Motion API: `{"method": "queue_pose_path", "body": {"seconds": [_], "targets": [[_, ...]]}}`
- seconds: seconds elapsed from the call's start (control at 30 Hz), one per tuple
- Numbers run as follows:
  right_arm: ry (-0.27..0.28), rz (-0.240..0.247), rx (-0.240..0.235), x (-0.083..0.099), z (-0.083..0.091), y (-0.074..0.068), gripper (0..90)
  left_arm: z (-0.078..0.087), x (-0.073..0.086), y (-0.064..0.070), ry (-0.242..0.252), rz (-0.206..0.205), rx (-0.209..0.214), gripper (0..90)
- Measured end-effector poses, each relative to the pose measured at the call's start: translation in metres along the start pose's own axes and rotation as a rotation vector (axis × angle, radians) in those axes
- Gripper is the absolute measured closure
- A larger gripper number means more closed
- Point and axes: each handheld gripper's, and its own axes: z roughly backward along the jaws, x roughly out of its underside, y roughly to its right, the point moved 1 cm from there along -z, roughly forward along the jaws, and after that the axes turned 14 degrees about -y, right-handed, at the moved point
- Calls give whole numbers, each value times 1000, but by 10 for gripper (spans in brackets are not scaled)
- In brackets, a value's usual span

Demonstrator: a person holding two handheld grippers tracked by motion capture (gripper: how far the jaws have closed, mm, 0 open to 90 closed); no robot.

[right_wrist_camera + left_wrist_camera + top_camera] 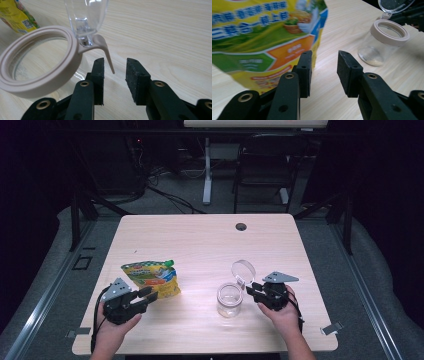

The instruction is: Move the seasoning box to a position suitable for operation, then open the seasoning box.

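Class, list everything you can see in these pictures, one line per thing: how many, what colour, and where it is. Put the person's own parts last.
Pouch: one, yellow and green with a green cap, lying left of centre on the table.
Jar: one, clear with a beige rim, standing right of centre.
Lid: one, clear, hinged open above the jar.
Table: one, pale wood.
Chair: one, dark, beyond the table.
Left gripper: one, black, open beside the pouch.
Right gripper: one, black, open beside the jar.
Hands: two, at the near edge.

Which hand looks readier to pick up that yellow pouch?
Left. The left gripper sits open right beside the yellow pouch; the right gripper is open over by the jar.
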Motion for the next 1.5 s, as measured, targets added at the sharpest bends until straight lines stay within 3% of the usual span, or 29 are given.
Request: {"method": "queue_pose_path", "body": {"seconds": [0.2, 0.4, 0.63, 1.07, 1.17, 1.33, 1.5], "targets": [[12, -20, 11, 6, 5, 5, 658, 9, -3, -17, -3, 28, 0, 637], [27, -40, 16, 11, 10, 7, 647, 24, -6, -29, -19, 8, -12, 662], [30, -46, 13, 13, 11, 7, 633, 36, -4, -44, -4, 47, -33, 642], [25, -28, 20, 15, 11, 5, 628, 22, 5, -63, -6, 88, -72, 542], [21, -22, 22, 16, 12, 5, 627, 19, 5, -66, -4, 84, -93, 511], [19, -25, 27, 18, 13, 5, 627, 14, 4, -71, -9, 81, -89, 491], [25, -28, 38, 21, 15, 5, 626, 9, 2, -73, -2, 46, -76, 457]]}}
